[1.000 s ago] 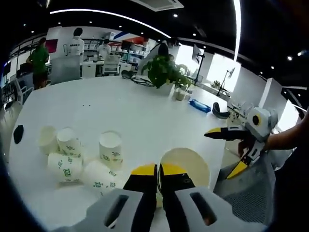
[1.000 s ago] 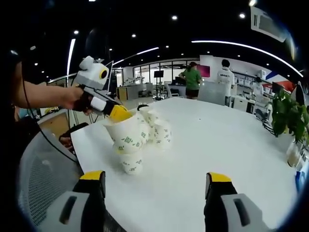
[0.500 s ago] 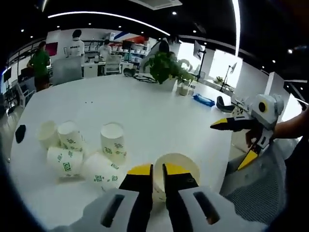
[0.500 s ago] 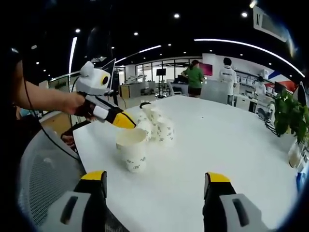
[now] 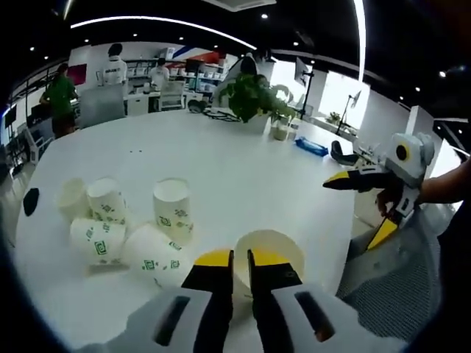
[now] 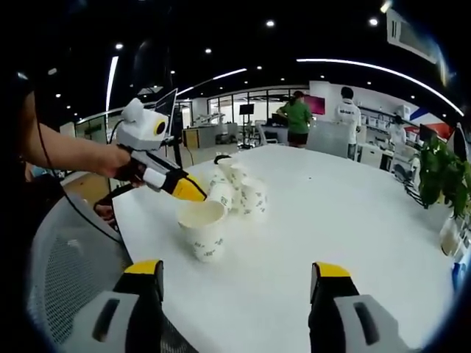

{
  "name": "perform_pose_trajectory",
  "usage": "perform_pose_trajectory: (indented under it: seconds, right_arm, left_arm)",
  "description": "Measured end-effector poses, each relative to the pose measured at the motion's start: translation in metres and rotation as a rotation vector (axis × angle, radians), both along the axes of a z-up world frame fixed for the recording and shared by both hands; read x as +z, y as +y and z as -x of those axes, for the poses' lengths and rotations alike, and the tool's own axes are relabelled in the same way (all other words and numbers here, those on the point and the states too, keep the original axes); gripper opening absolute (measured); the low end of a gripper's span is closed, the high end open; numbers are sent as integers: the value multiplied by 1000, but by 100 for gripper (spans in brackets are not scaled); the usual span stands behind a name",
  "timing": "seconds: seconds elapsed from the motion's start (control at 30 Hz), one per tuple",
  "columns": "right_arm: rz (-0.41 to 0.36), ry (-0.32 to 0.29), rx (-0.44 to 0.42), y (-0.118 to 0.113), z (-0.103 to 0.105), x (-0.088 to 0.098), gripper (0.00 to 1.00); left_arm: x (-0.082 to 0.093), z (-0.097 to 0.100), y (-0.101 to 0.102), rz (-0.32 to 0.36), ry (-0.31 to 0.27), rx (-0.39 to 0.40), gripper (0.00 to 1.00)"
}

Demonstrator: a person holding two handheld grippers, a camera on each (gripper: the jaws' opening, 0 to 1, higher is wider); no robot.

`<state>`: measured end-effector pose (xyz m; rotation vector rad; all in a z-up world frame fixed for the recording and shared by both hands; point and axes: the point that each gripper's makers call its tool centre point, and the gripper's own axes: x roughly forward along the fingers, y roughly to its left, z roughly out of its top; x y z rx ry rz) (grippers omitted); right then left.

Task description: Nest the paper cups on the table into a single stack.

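Item: stacking step. My left gripper (image 5: 239,259) has its fingers pinching the rim of an upright cup (image 6: 202,229) on the surface (image 5: 228,169). Right gripper (image 6: 234,283): fingers spread, empty. Loose cups (image 5: 118,224) lie at ten o'clock (next, I judge, carry this cup over one).
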<state>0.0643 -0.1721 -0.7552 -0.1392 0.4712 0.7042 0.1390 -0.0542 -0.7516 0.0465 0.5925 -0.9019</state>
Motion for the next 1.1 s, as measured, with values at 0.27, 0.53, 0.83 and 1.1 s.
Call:
perform_pose_trajectory:
  seconds: [0.27, 0.53, 0.83, 1.1]
  right_arm:
    - [1, 2, 1, -1, 0, -1, 82]
    - [-2, 4, -1, 0, 0, 0, 82]
    - [-6, 10, 4, 1, 1, -1, 82]
    - [-3, 14, 10, 2, 2, -2, 82]
  left_arm:
    - [17, -8, 7, 29, -56, 2, 14]
    - [19, -23, 27, -46, -129, -3, 25]
    - [6, -39, 40, -190, -227, -75, 42]
    - [-16, -50, 47, -321, -279, -164, 58]
